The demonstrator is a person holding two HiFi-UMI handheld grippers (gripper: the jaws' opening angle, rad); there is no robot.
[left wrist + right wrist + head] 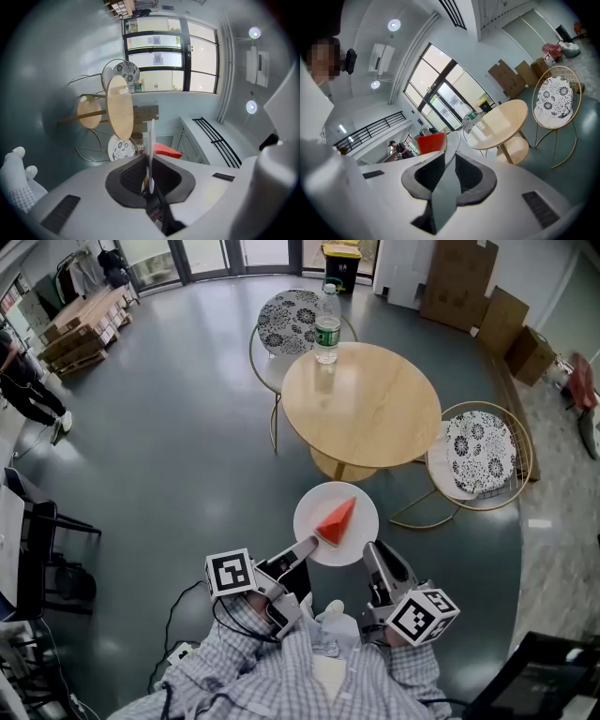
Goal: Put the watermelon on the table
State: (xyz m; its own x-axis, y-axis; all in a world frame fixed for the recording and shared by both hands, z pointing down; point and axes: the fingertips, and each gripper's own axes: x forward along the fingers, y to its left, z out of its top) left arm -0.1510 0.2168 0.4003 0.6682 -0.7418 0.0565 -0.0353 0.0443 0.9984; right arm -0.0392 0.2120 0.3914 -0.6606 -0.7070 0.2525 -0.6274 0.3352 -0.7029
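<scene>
Red watermelon [337,520] rides a plate [315,502] held just short of the table [375,409]; left gripper [308,546] clamped tight on its rim, right gripper [369,548] jaws parted, rim loose between them.

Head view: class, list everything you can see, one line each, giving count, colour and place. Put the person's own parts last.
table: 1, light wood, round, middle of the floor
bottle: 1, clear with a green label, at the table's far edge
chairs: 2, gold wire frames with black-and-white cushions, one behind the table, one at its right
plate: 1, white, held above the floor just short of the table
watermelon slice: 1, red, on the plate
cardboard boxes: several, brown, far right
bystander: 1, dark clothes, left edge
left gripper: 1, white, shut on the plate's near-left rim
right gripper: 1, white, jaws apart with the plate's right rim between them
</scene>
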